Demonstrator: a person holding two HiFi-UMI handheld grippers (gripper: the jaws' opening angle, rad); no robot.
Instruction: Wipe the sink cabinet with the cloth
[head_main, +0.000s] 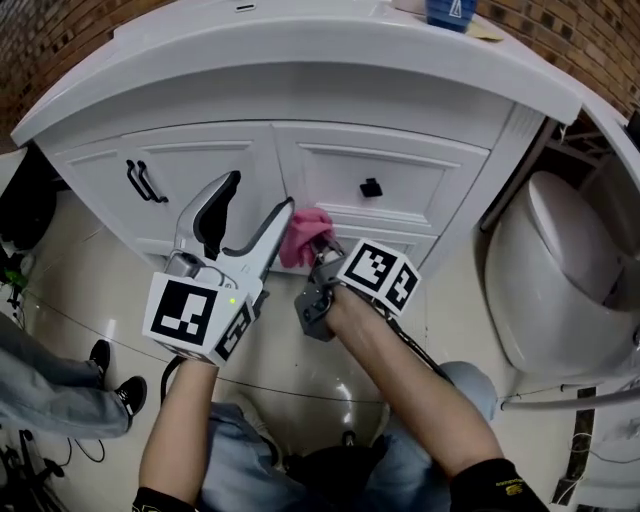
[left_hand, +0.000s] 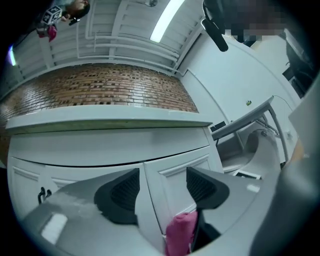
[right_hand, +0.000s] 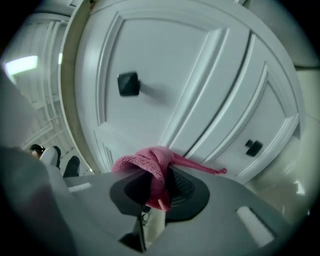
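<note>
The right gripper has its fingers closed on the pink cloth, bunched at the white cabinet front, below and left of a black knob. The left gripper is just beside the cloth, its fingers wide and empty.

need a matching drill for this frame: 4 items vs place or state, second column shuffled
Column A
1. pink cloth
2. left gripper
3. square black knob
4. black bar handle

Column B
a. on the left panel of the cabinet
b. jaws apart, nothing between them
c. clamped in the right gripper
d. on the cabinet's right panel

Pairs: 1-c, 2-b, 3-d, 4-a
</note>
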